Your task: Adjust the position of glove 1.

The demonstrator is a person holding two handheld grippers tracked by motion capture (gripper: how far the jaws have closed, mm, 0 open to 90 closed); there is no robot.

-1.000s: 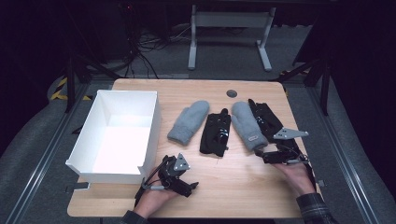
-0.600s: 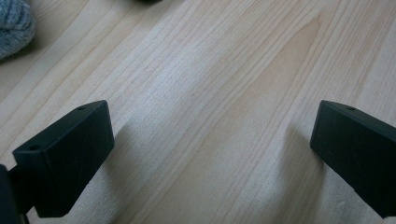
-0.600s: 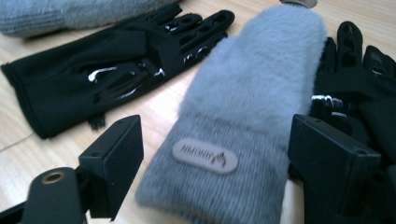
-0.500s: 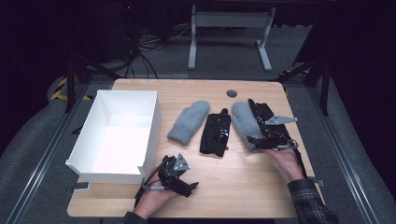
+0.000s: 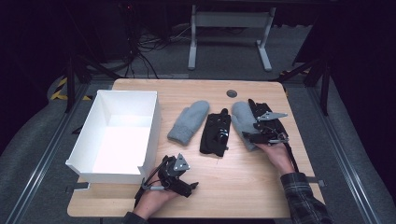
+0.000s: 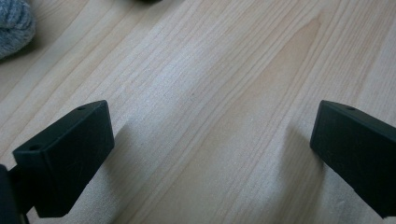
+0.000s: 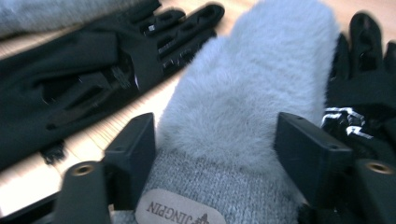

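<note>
We look along the left gripper [image 6: 210,154] at light wooden table [image 6: 224,93]. Its 2 black jaws stand wide apart with bare wood between them. A grey knitted mitten [image 6: 14,23] lies at the upper left corner.

A fluffy grey mitten [image 7: 252,88] with a ribbed knit cuff (a tan leather-like label sewn on it) lies between matt black plastic jaws. Beside it, a black fabric glove [image 7: 88,84] looks smooth. The table [image 6: 219,93] is pale, matt wood with visible grain.
</note>
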